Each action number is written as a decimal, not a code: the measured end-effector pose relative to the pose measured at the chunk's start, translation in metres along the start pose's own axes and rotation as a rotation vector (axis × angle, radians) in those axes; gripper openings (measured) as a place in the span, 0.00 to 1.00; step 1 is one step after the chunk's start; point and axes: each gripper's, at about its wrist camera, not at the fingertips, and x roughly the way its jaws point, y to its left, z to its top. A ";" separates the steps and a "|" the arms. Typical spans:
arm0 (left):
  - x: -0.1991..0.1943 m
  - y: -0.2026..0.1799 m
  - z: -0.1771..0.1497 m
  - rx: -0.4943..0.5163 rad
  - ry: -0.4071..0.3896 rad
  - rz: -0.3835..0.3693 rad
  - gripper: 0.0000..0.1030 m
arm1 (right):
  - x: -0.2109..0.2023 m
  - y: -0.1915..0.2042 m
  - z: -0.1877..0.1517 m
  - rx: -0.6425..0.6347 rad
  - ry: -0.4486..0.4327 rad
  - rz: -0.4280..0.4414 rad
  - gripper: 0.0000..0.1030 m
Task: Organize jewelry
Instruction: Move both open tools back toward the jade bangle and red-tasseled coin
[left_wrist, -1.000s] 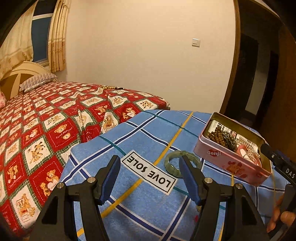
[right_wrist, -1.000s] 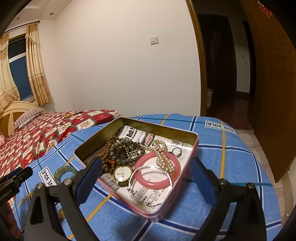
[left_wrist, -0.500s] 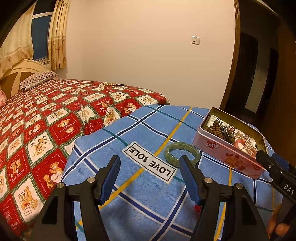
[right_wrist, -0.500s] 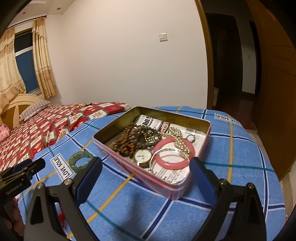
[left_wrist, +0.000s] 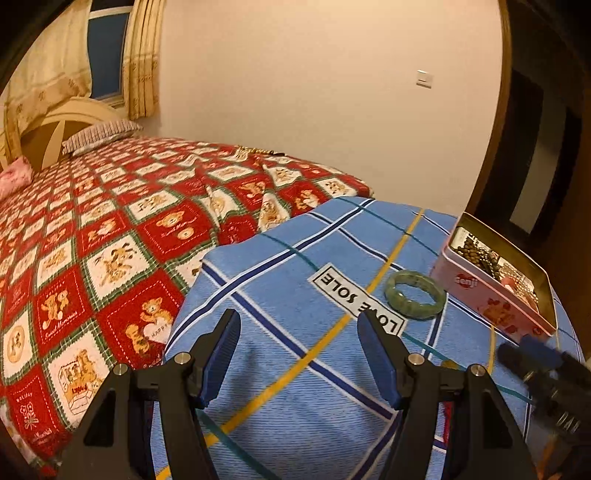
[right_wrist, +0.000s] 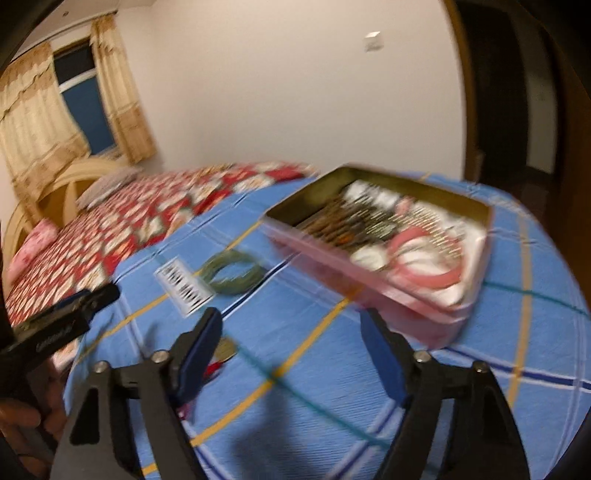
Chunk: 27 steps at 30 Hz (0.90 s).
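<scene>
A green bangle (left_wrist: 413, 293) lies on the blue checked cloth (left_wrist: 295, 387), just left of a pink tin (left_wrist: 491, 295) holding beads, a watch and a pink bangle (right_wrist: 424, 273). My left gripper (left_wrist: 297, 332) hovers open over bare cloth, short and left of the bangle. In the blurred right wrist view the green bangle (right_wrist: 232, 271) lies beyond the left finger and the tin (right_wrist: 373, 284) beyond the right one. The right gripper (right_wrist: 291, 325) has its jaws closing with only cloth between them. A small gold and red piece (right_wrist: 224, 352) lies by its left finger.
A bed with a red teddy-bear quilt (left_wrist: 110, 240) borders the cloth on the left. A dark doorway (left_wrist: 535, 147) stands behind the tin. The other gripper's tip (left_wrist: 532, 360) shows at the right, and a hand (right_wrist: 18, 417) holds the left tool (right_wrist: 70, 310).
Both views have drawn back and swung left, so the tin and bangle sit further right in each. The right jaws stand narrower than before. The left jaws keep their width.
</scene>
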 end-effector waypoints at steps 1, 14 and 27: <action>0.001 0.001 0.000 -0.002 0.002 -0.003 0.64 | 0.006 0.005 -0.001 -0.009 0.027 0.022 0.72; 0.004 0.003 0.000 -0.015 0.024 -0.029 0.64 | 0.048 0.069 -0.015 -0.264 0.226 0.012 0.41; 0.011 -0.013 0.001 0.047 0.056 -0.105 0.64 | 0.026 0.032 -0.008 -0.137 0.143 0.117 0.07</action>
